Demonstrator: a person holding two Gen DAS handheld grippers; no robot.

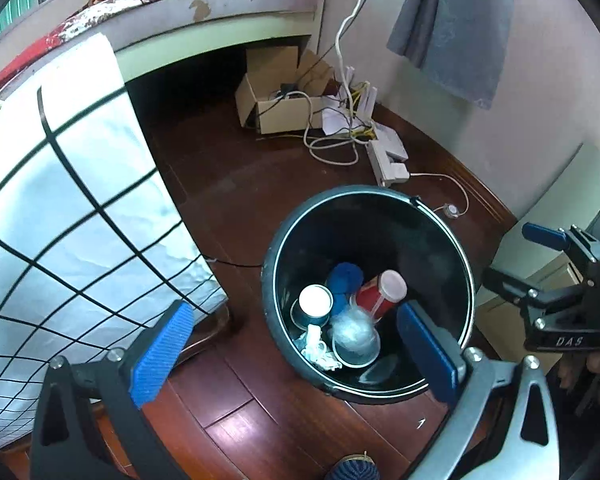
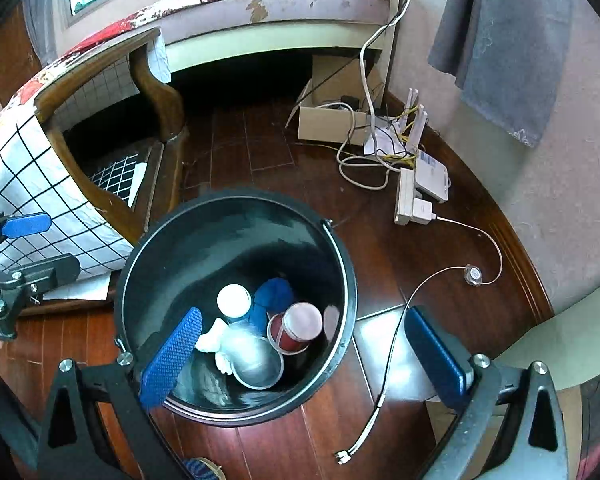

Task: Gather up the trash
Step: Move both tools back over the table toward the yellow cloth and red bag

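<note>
Round glossy black bucket [image 1: 364,208], crumpled trash.

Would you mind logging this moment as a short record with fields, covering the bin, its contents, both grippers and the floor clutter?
bin: black bucket standing upright on the wooden floor, beside the bed
contents: red cup, white-lidded can, blue item, clear plastic cup, crumpled white paper
left gripper: open, empty, over the bucket
right gripper: open, empty, over the bucket
floor clutter: cardboard box, power strip, white cable
</note>
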